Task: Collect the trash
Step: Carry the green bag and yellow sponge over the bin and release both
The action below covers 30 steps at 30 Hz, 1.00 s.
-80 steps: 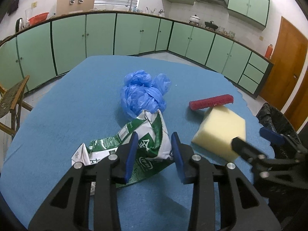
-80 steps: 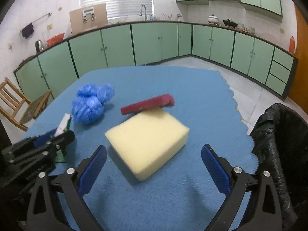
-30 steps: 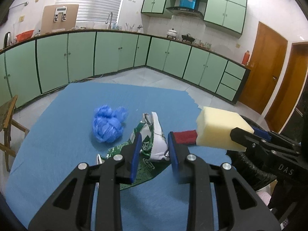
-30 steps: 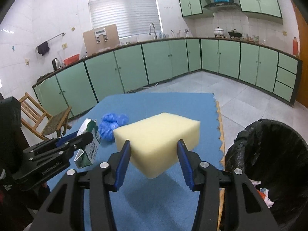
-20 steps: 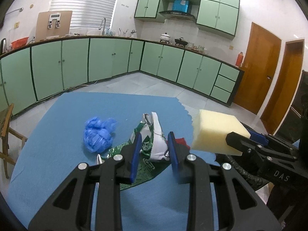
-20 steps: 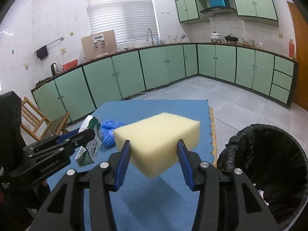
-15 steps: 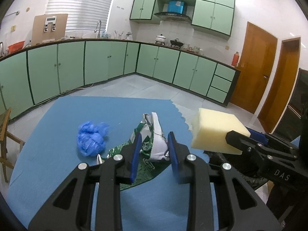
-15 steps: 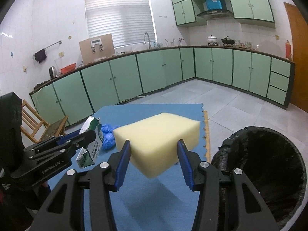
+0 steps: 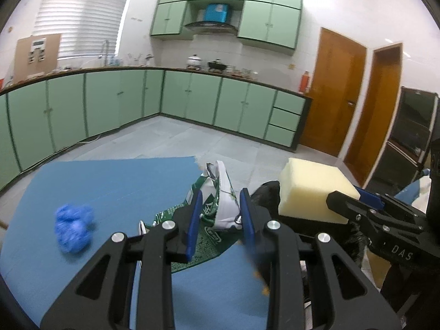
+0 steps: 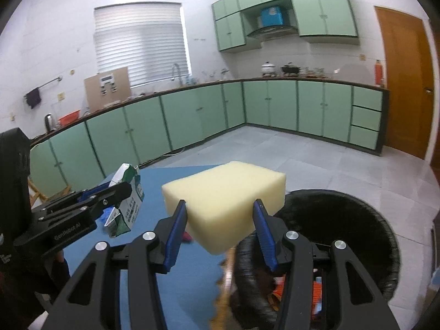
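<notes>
My left gripper (image 9: 218, 214) is shut on a crumpled green and white carton (image 9: 217, 200), held in the air over the blue table's (image 9: 110, 181) right edge. The same carton (image 10: 128, 200) shows at the left of the right wrist view. My right gripper (image 10: 221, 217) is shut on a pale yellow sponge block (image 10: 224, 195), lifted beside the rim of a black-lined trash bin (image 10: 343, 220). That sponge (image 9: 313, 189) and the right gripper's fingers (image 9: 354, 209) appear at the right of the left wrist view. A crumpled blue plastic bag (image 9: 73, 227) lies on the table at the left.
A red object (image 10: 187, 236) peeks out on the table under the sponge. The bin holds some trash (image 10: 316, 291). Green cabinets (image 10: 192, 126) line the far walls, with grey tiled floor between. A wooden chair (image 10: 46, 192) stands left of the table.
Both grippers rose and swung right toward the bin with the carton and the sponge still gripped. The blue bag and table slid left in view; the bin came closer.
</notes>
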Available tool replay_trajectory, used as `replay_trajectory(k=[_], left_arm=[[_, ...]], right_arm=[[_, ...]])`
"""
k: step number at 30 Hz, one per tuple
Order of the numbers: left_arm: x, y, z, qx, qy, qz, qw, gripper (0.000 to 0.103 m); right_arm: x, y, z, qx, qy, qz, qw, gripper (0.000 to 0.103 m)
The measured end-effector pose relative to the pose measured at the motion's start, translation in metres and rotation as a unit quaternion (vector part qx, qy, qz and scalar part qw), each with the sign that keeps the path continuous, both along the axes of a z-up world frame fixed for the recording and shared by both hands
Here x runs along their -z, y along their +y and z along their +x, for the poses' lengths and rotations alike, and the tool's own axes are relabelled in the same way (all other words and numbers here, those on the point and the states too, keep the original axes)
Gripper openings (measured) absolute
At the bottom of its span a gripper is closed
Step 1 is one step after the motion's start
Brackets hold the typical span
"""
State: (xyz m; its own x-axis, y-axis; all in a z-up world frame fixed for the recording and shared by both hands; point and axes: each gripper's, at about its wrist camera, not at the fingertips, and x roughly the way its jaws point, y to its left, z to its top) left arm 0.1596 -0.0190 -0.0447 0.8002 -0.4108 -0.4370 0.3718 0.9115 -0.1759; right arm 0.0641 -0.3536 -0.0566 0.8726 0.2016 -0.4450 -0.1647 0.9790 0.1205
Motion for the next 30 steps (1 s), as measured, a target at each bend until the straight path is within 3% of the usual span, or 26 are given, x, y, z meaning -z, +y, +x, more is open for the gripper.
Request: replay_trajectory(k=[12, 22, 30], left_arm=[[0.007, -0.111, 0.023, 0.083, -0.013, -0.004, 0.9965, 0.026], [0.043, -0.19, 0.049, 0.124, 0.014, 0.016, 0.992, 0.026], [0.072, -0.224, 0.067, 0.133, 0.047, 0.029, 0.9896, 0.027]], right_arm=[[0.002, -0.088, 0.001, 0.084, 0.0, -0.004, 0.996, 0.048], [0.037, -0.157, 0.01, 0.135, 0.036, -0.003, 0.99, 0.048], [0.072, -0.182, 0.022, 0.148, 0.071, 0.002, 0.986, 0.049]])
